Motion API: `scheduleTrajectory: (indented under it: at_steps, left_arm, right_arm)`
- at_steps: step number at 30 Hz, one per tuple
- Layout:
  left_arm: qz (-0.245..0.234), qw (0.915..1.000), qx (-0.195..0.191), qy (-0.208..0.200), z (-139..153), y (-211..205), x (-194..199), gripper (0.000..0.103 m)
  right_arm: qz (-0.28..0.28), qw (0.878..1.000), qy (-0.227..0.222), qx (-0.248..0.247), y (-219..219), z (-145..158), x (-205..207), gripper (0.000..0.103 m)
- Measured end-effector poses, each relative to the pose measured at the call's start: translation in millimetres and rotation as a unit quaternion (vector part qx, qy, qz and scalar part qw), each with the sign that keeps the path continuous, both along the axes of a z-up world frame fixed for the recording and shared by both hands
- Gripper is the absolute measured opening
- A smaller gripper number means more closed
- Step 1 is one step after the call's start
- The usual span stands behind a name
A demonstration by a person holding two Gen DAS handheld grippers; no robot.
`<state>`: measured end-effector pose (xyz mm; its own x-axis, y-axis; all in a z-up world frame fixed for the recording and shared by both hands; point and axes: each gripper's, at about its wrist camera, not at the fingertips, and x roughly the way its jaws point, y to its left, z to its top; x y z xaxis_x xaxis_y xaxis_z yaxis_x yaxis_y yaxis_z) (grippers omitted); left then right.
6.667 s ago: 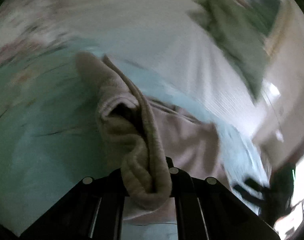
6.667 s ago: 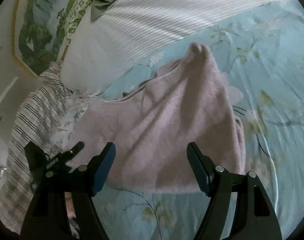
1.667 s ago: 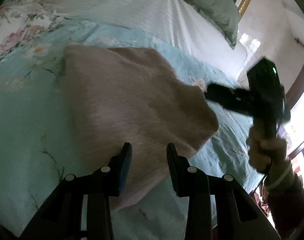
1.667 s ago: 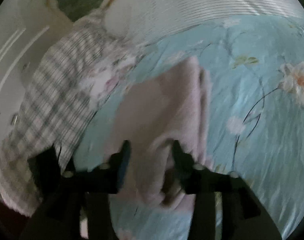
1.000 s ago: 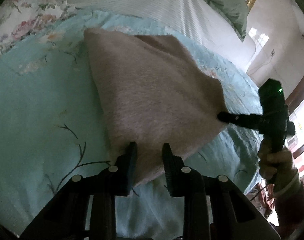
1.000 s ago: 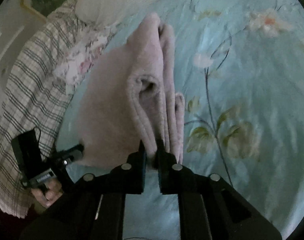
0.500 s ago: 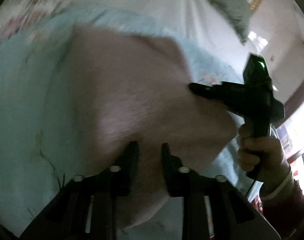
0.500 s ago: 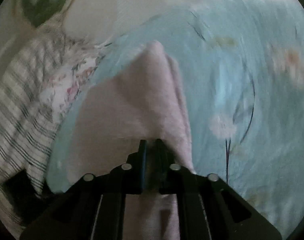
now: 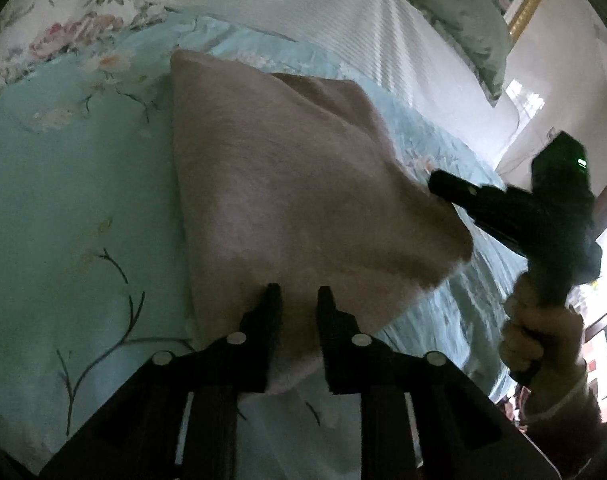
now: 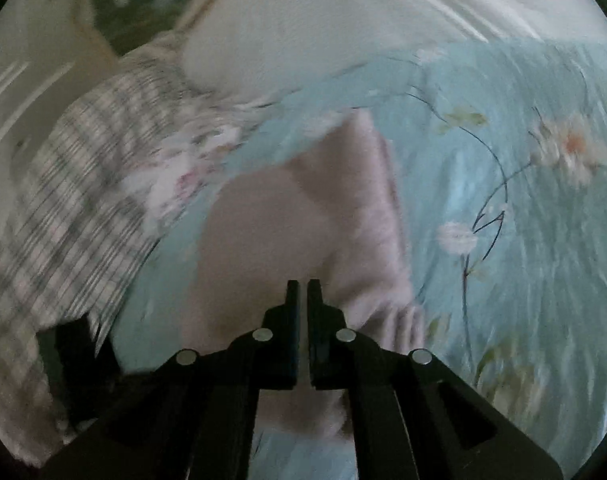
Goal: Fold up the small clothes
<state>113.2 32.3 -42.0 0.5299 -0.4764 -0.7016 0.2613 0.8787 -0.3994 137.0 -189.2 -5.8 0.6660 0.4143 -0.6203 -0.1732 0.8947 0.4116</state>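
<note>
A folded pinkish-beige fleece garment [image 9: 287, 200] lay on a pale turquoise floral bedsheet [image 9: 63, 208]. Its near edge sat between the left gripper [image 9: 299, 300], whose jaws had just widened slightly around the cloth. The right gripper [image 10: 302, 292] was nearly closed at its right corner. The garment's long axis ran away toward the pillows.

Teal floral bedsheet [image 9: 63, 200], white striped pillow [image 9: 343, 12], plaid blanket [image 10: 83, 184].

Bed [image 9: 63, 208] with teal floral sheet, white ribbed pillow [image 9: 343, 12], green pillow [image 9: 471, 28], plaid blanket [image 10: 83, 184], cream wall [image 9: 559, 80], daylight at right
</note>
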Motion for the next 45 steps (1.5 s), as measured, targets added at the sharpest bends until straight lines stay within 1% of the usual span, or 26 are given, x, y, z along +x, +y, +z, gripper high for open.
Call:
scheduleTrajectory:
  at_steps: [1,2,3,4,5,6,10,15,19,23,25,28,30,31,32,33,34,35,39,41,42,43,45]
  left_arm:
    - [-0.002,1.0000,0.006,-0.006,1.5,-2.1,-4.7,0.026]
    - [-0.003,0.9999,0.011,-0.010,2.1,-4.0,-7.2,0.030]
    - [-0.005,0.9997,0.018,-0.014,0.7,-7.0,-10.4,0.031]
    - [-0.005,0.9996,0.022,-0.015,-0.3,-8.6,-11.2,0.031]
    - [-0.004,0.9994,0.029,-0.017,-1.9,-11.4,-11.9,0.031]
    - [-0.001,0.9991,0.037,-0.021,-2.3,-14.3,-12.9,0.031]
    - [0.003,0.9980,0.056,-0.029,-2.4,-19.6,-18.2,0.032]
    - [0.015,0.9989,0.037,-0.024,-5.3,-10.7,-21.4,0.032]
    - [0.019,0.9984,0.043,-0.029,-5.2,-11.3,-26.3,0.032]
    - [0.023,0.9983,0.044,-0.029,-2.5,-8.8,-32.4,0.034]
    - [0.026,0.9989,0.034,-0.022,-1.2,-4.2,-35.0,0.034]
    - [0.039,0.9989,0.020,-0.014,3.6,6.1,-42.5,0.035]
    - [0.052,0.9981,0.030,-0.015,8.0,8.6,-50.3,0.039]
    - [0.058,0.9974,0.038,-0.018,9.9,9.4,-54.7,0.050]
    - [0.066,0.9965,0.047,-0.022,12.1,10.6,-60.8,0.065]
    - [0.073,0.9956,0.053,-0.024,13.9,12.2,-66.3,0.078]
    - [0.080,0.9948,0.056,-0.027,15.1,13.8,-71.0,0.082]
    - [0.089,0.9937,0.062,-0.029,16.1,15.7,-76.9,0.084]
    - [0.099,0.9905,0.093,-0.025,13.8,18.2,-91.2,0.084]
    - [0.101,0.9891,0.106,-0.019,9.9,18.2,-97.1,0.084]
    - [0.100,0.9891,0.107,-0.012,7.5,19.1,-101.3,0.084]
    - [0.097,0.9894,0.108,-0.003,4.7,19.8,-104.7,0.084]
    - [0.097,0.9886,0.115,0.005,1.5,21.8,-109.6,0.084]
  right_arm:
    - [-0.005,1.000,0.013,-0.027,1.4,-7.1,-5.3,0.008]
    - [-0.020,0.997,0.037,-0.067,1.6,-20.8,-8.1,0.008]
    - [-0.030,0.994,0.056,-0.087,-0.3,-32.9,-8.6,0.008]
    - [-0.032,0.996,0.060,-0.063,-8.7,-46.6,-11.7,0.007]
    - [-0.038,0.997,0.052,-0.041,-14.6,-48.5,-14.2,0.006]
    - [-0.042,0.997,0.055,-0.031,-17.8,-49.1,-14.3,0.004]
    - [-0.041,0.997,0.053,-0.048,-10.6,-47.5,-11.8,0.004]
    - [-0.044,0.997,0.051,-0.021,-19.9,-49.5,-16.2,0.004]
    - [-0.050,0.998,0.047,-0.015,-24.1,-50.4,-26.1,0.004]
    - [-0.054,0.997,0.048,-0.018,-25.1,-46.7,-34.1,0.004]
    - [-0.057,0.997,0.050,-0.020,-24.2,-43.0,-38.3,0.007]
    - [-0.059,0.996,0.052,-0.034,-21.7,-35.8,-47.2,0.008]
    - [-0.063,0.996,0.050,-0.045,-18.8,-31.4,-55.1,0.009]
    - [-0.062,0.996,0.049,-0.048,-16.7,-29.2,-60.7,0.013]
    - [-0.061,0.996,0.050,-0.051,-15.4,-28.2,-64.6,0.020]
    - [-0.061,0.995,0.049,-0.055,-13.6,-27.2,-69.7,0.041]
    - [-0.061,0.995,0.046,-0.057,-12.6,-26.7,-73.4,0.060]
    - [-0.062,0.995,0.040,-0.063,-10.3,-25.3,-80.6,0.064]
    - [-0.056,0.994,0.036,-0.082,-1.9,-24.0,-100.4,0.065]
    - [-0.053,0.994,0.035,-0.094,1.6,-23.2,-110.1,0.071]
    - [-0.053,0.993,0.033,-0.100,2.9,-22.9,-113.9,0.077]
    - [-0.053,0.992,0.030,-0.108,4.2,-22.7,-118.5,0.081]
    - [-0.051,0.991,0.028,-0.122,6.2,-22.6,-127.6,0.083]
